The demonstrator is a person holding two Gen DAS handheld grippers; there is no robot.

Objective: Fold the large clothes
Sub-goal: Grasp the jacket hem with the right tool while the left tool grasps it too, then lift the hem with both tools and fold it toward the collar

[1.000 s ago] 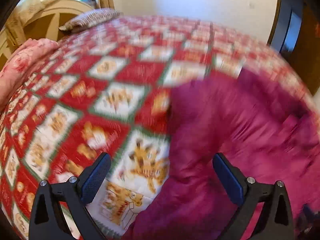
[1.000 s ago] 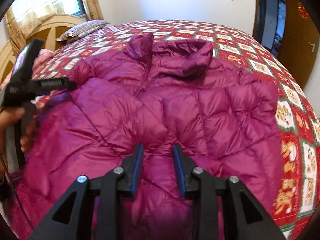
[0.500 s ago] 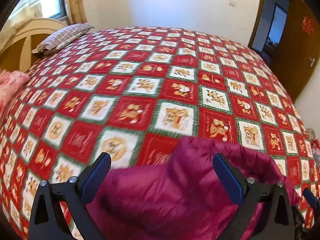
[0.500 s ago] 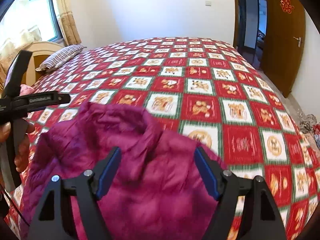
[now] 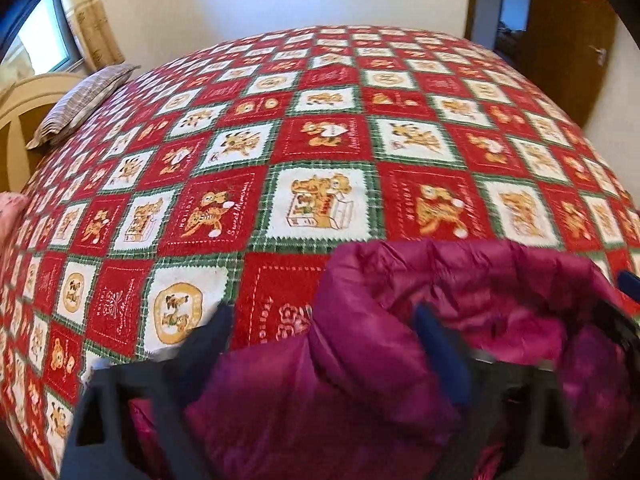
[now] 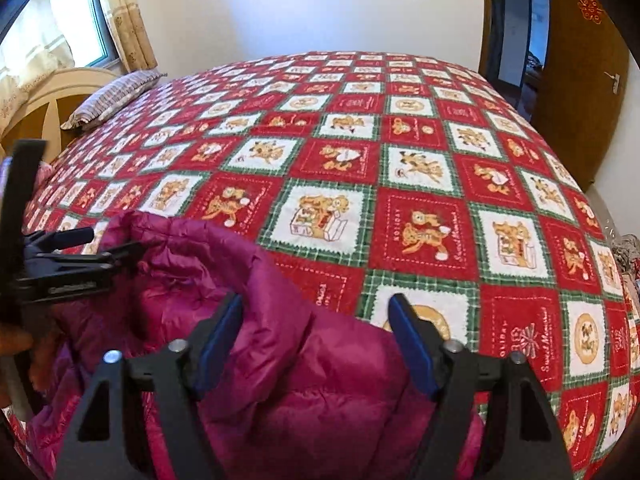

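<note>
Wide bed (image 6: 400, 152) under a red, white and green checked blanket with bear motifs. Striped pillow (image 6: 112, 98) at far left against a cream curved headboard (image 6: 44, 96). Daylit window (image 6: 76, 20) with patterned beige curtain (image 6: 124, 20) beyond. Plain white wall (image 6: 320, 4) far behind. Brown wooden door (image 6: 580, 64) at right, open doorway (image 6: 516, 36) beside it.

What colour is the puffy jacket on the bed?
The jacket is magenta-purple, clearest in the right wrist view.

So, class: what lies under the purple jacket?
The purple jacket rests on the red patterned bedspread. Whatever bedspread squares or other items sit directly beneath it are covered.
</note>
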